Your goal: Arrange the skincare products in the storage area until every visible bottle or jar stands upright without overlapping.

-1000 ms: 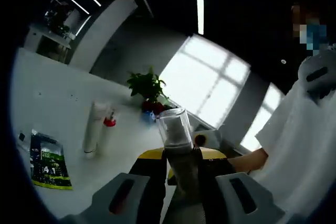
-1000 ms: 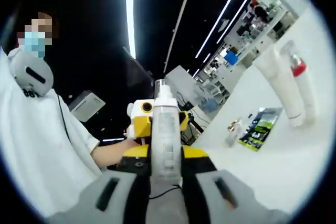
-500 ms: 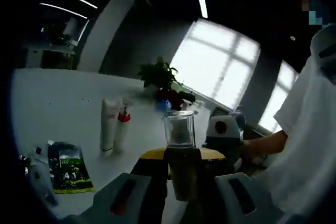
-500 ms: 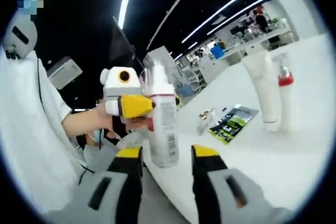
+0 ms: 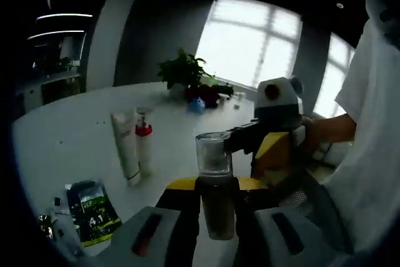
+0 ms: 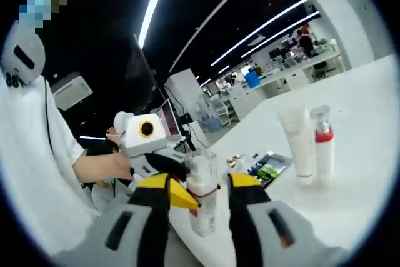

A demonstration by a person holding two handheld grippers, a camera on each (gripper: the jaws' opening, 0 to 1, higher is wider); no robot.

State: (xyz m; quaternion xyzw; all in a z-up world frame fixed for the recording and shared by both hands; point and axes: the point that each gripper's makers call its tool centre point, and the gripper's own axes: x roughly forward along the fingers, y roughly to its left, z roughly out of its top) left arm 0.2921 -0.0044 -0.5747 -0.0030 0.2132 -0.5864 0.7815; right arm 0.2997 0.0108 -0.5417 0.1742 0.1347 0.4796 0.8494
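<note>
Left gripper view showed the left gripper [image 5: 215, 217] with jaws clamped on a bottle [image 5: 214, 179], held above the desk [image 5: 75, 136]. In the right gripper view the right gripper [image 6: 199, 201] had its jaws apart, around that bottle [image 6: 201, 195]. A tilted set-down could make it fall, or knock the tube [image 5: 125, 148] beside the pump bottle [image 5: 144, 148].
</note>
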